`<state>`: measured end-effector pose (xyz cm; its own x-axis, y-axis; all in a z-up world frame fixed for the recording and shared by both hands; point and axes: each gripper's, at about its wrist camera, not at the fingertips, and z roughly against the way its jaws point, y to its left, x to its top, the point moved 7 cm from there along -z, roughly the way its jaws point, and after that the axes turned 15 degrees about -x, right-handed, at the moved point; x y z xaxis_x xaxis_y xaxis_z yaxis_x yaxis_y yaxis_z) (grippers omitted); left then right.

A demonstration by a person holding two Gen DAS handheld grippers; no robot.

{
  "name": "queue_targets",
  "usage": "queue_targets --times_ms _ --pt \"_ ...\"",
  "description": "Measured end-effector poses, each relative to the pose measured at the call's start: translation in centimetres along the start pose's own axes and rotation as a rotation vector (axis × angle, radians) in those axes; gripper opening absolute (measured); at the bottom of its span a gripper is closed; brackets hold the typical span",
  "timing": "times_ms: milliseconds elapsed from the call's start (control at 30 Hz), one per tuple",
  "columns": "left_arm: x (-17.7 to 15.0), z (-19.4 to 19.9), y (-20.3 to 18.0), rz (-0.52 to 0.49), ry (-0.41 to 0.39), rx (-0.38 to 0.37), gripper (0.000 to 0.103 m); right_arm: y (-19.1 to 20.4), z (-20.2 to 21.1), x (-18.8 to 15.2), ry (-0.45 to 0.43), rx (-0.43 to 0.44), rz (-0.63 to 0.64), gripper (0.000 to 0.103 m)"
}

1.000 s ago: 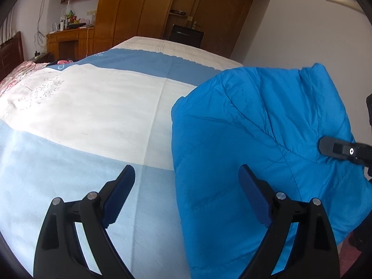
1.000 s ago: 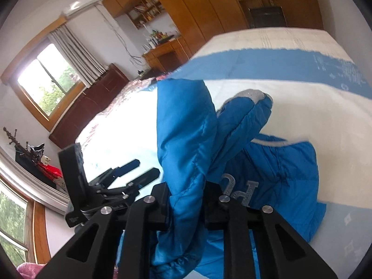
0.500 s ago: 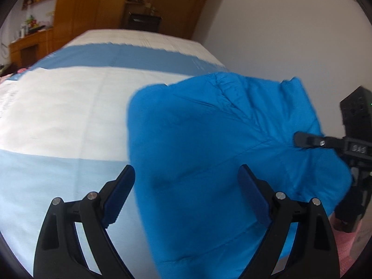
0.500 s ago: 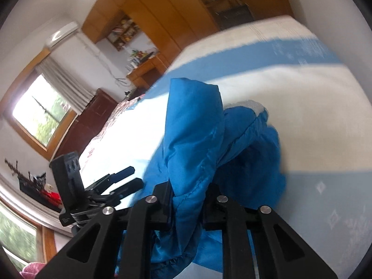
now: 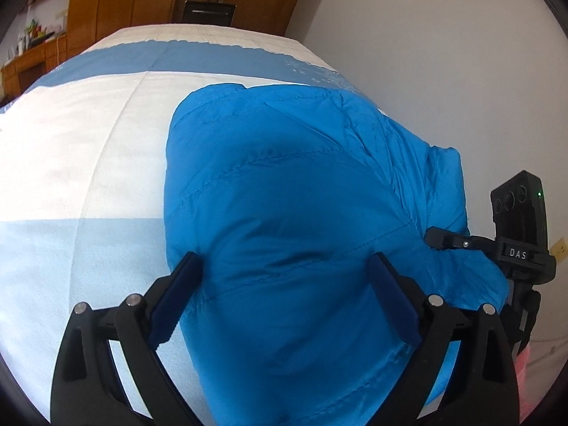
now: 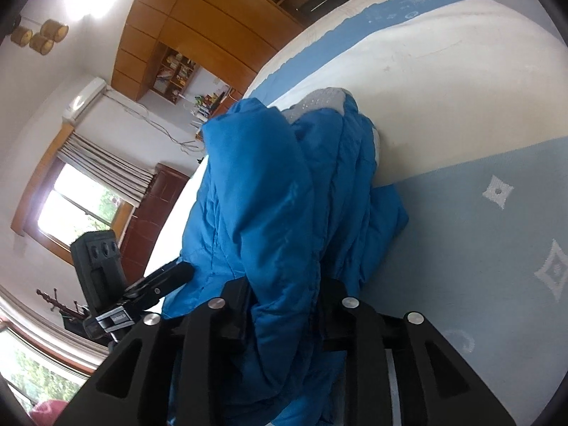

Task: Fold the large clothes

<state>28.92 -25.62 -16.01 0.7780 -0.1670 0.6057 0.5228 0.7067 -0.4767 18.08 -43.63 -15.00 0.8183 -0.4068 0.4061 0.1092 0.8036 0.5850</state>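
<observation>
Jacket [image 5: 301,213] folded on bed [image 5: 88,142], right gripper [image 6: 284,305] opening.

A bed [image 5: 88,149] with a white and blue banded cover fills the left of the frame; a blue padded jacket [image 5: 291,213] lies on it, centre-right.

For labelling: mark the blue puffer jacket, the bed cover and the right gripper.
blue puffer jacket [image 5: 291,213], left wrist view, quilted panel.
bed cover [image 5: 88,149], left wrist view, bare white stripe.
right gripper [image 6: 284,305], right wrist view, between fingertips.
</observation>
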Motion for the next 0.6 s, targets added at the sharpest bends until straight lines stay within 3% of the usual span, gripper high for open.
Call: queue_targets --times_ms 100,167,233,333,467,600 --pt "0.0 1.3 0.1 0.029 -0.002 0.002 0.093 0.6 2.6 0.2 -0.08 -0.113 0.039 0.047" --pt "0.2 3.2 0.3 0.05 -0.039 0.002 0.093 1.5 5.1 0.1 -0.17 -0.19 0.071 0.047" --pt "0.5 5.2 0.0 0.038 -0.099 0.047 0.093 3.6 8.0 -0.2 -0.263 -0.21 0.126 0.047" --pt "1.1 6.7 -1.8 0.035 -0.171 0.096 0.092 7.6 9.2 -1.3 -0.325 -0.254 0.239 0.042" --pt "0.4 6.5 -4.4 0.038 -0.192 0.045 0.087 11.9 7.5 -3.1 -0.33 -0.269 0.368 0.032" --pt "-0.9 4.8 -5.2 0.04 -0.154 0.035 0.077 11.1 4.9 -3.8 -0.292 -0.333 0.357 0.02"
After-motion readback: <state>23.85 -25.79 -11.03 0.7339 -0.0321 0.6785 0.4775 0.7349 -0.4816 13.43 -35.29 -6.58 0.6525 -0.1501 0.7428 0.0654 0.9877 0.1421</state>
